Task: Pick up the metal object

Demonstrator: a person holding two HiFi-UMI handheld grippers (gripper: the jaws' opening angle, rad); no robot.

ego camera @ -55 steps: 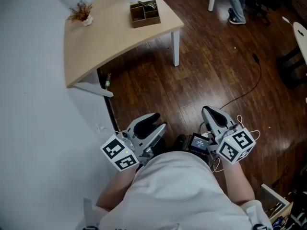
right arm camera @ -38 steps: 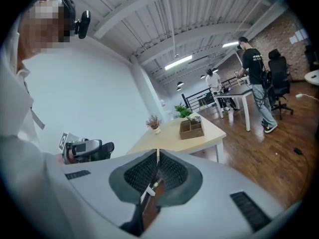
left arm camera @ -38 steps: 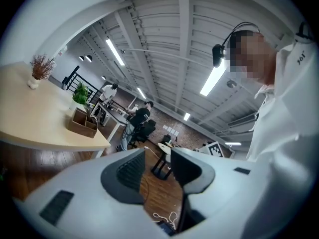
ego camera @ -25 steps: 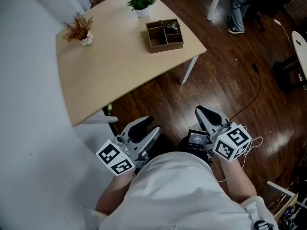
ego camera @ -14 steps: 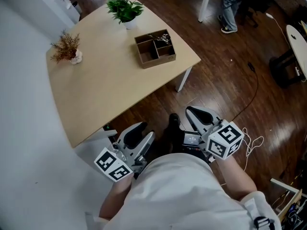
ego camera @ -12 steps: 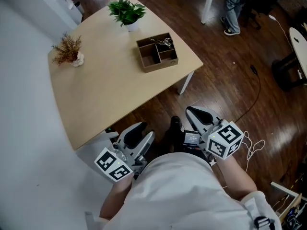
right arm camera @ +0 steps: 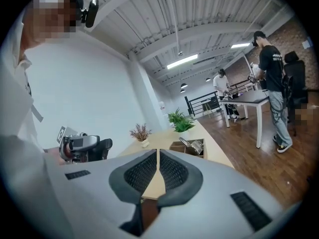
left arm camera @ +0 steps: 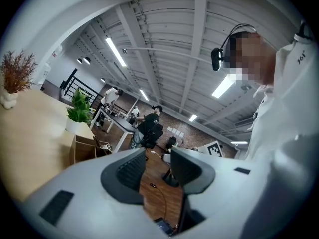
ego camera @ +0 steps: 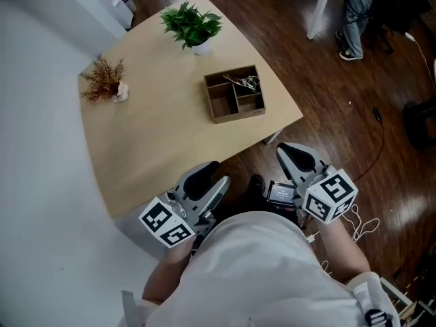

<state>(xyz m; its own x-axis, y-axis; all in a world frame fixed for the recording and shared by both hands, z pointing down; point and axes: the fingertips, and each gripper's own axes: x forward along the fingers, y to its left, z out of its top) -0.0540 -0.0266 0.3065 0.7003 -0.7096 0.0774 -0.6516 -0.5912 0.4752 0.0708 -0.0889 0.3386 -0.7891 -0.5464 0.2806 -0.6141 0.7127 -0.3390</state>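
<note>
Table nearer | metal object in wooden tray | left tongs apart

The room was bright. Long lights on the ceiling shone down. The head view was sharp. The surface was evenly lit, with only small soft shadows by the plant and the box. The dark floor had shiny spots. Both gripper views were round with black corners, and lines bent near the edges. The left hand-held gripper, close to the lens, looked a little soft.
</note>
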